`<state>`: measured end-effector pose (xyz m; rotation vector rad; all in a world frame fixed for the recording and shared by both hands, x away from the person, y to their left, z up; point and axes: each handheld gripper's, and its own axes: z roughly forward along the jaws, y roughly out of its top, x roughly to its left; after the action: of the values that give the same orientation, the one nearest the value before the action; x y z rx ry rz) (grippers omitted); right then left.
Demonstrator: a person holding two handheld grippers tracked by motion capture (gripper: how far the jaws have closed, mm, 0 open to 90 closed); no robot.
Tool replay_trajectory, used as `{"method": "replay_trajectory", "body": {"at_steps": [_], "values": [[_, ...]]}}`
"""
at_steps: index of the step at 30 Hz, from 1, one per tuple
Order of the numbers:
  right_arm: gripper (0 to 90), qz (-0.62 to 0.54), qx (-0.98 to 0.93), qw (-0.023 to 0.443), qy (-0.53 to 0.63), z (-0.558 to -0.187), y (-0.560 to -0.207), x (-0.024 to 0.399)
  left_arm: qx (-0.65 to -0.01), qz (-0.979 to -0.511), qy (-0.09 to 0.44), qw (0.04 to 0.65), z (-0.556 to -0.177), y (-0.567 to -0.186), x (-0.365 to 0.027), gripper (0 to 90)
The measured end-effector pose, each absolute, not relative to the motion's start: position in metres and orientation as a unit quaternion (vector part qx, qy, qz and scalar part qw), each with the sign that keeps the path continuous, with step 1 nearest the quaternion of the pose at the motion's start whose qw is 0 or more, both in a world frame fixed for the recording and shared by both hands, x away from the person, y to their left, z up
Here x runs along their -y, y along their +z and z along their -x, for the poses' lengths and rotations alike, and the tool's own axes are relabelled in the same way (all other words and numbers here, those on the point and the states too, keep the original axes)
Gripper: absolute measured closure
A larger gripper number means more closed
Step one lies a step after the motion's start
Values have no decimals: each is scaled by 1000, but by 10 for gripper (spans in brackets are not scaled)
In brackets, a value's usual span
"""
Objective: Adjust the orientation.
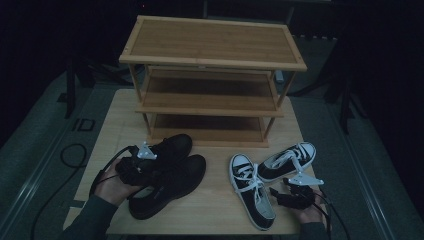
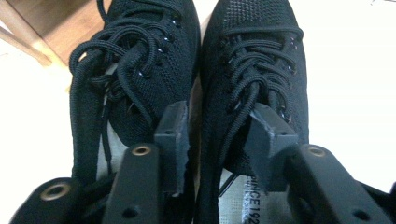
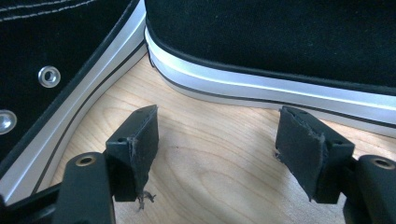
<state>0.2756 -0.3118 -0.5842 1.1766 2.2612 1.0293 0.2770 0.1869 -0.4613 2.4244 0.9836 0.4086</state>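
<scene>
Altogether two black shoes [image 1: 167,177], two sneakers [image 1: 272,175].

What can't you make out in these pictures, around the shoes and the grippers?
- Insole print of the black lace-up shoes, left gripper view: cut off by the left gripper.
- Back of the lowest rack shelf, high view: shadowed.
- Sneakers, right gripper view: toes and laces beyond the edges; right gripper open.

Light wooden table [image 1: 210,200] carries a three-tier bamboo shoe rack [image 1: 212,75] at 12 o'clock, a pair of black lace-up shoes [image 1: 167,175] at 8, and black-and-white sneakers [image 1: 270,175] at 4.
</scene>
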Motion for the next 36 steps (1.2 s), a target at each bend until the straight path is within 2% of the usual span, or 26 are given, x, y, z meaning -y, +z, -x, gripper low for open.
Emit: {"method": "replay_trajectory", "body": {"at_steps": [15,21,27,36], "values": [[298,-420,-807,195,367,-276,-584,312,-366,-879,180,246,-274,-457,-192,375],[298,-420,-807,195,367,-276,-584,312,-374,-877,177,245,-278,-459,-197,287],[298,-420,-807,195,367,-276,-584,312,-368,-886,178,219,-285,-468,-195,309],[297,-420,-807,195,367,-276,-584,312,-364,-892,141,230,-296,-474,-199,422]]}}
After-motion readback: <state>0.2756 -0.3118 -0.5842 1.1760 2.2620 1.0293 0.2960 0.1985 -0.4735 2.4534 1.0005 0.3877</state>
